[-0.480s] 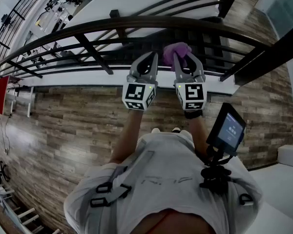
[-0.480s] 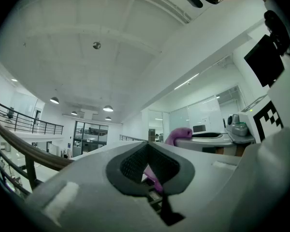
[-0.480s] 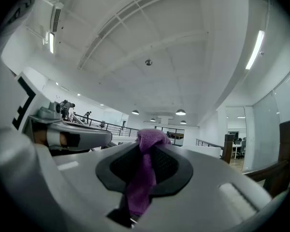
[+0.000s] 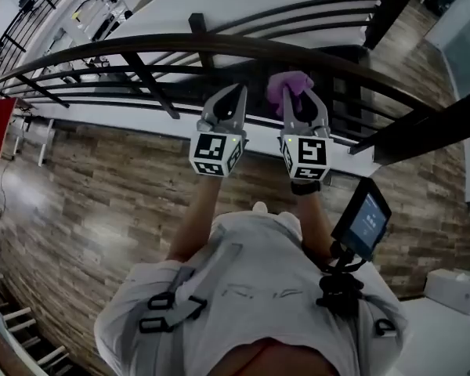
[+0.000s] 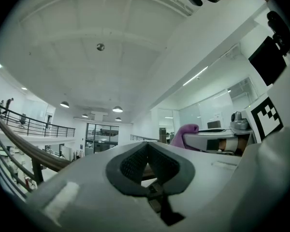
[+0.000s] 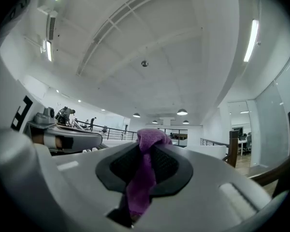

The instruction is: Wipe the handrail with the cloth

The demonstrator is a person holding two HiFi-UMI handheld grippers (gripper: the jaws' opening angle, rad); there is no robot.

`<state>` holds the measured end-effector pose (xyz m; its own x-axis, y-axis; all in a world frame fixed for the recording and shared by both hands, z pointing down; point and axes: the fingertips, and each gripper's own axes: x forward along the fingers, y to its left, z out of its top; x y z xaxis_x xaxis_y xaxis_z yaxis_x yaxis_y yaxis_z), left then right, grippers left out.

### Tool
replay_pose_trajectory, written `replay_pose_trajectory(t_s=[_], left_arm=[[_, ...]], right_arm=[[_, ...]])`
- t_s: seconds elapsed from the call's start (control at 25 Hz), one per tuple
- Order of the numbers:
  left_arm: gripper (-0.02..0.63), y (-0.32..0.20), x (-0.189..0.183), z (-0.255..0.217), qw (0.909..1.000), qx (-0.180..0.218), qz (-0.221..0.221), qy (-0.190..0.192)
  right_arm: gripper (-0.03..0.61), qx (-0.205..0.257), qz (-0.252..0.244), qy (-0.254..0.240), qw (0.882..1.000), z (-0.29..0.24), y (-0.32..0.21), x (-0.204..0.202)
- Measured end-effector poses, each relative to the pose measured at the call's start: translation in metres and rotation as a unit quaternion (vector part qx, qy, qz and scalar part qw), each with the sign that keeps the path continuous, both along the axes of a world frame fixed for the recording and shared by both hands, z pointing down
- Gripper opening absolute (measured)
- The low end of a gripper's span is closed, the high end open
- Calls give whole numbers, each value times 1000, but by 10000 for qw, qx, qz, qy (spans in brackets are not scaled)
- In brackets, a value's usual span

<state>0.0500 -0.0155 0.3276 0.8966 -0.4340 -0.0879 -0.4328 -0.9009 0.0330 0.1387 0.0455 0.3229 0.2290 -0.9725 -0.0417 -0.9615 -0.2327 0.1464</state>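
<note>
A dark curved handrail (image 4: pixel 180 44) runs across the top of the head view. My right gripper (image 4: pixel 299 92) is shut on a purple cloth (image 4: pixel 288 83), which bunches above its tips just below the rail. In the right gripper view the cloth (image 6: pixel 145 178) hangs pinched between the jaws. My left gripper (image 4: pixel 233 94) is beside it on the left, shut with nothing in it. From the left gripper view the cloth (image 5: pixel 183 133) shows at the right, and the handrail (image 5: pixel 34 152) passes at the left.
Dark balusters (image 4: pixel 149 81) and lower rails stand under the handrail over a white ledge (image 4: pixel 125 116). I stand on a wood-plank floor (image 4: pixel 86 210). A small screen (image 4: pixel 365 218) is mounted at my right hip. A dark post (image 4: pixel 388 6) rises at the upper right.
Both grippers sit slightly lower in the view, and the view has shifted a little. The cloth stays held in the right gripper.
</note>
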Motion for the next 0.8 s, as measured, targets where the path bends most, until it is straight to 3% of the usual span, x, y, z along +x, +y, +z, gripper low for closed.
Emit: replay_pose_trajectory(t_s=[0.16,0.4,0.8], left_arm=[[0,-27,-18,1,9987,15,-507,-86],[0,-99,-74,7,9900,-30,-1393,-217],[0,-258,-161,16,9754,-8,-2191,-257]], right_arm=[[64,45,-540,-180,9984,5,-36,-8],[64,-115,-1675,-122,9857,12,-128,-62],[63,-346,-2961,362,9539,17,-346,-172]])
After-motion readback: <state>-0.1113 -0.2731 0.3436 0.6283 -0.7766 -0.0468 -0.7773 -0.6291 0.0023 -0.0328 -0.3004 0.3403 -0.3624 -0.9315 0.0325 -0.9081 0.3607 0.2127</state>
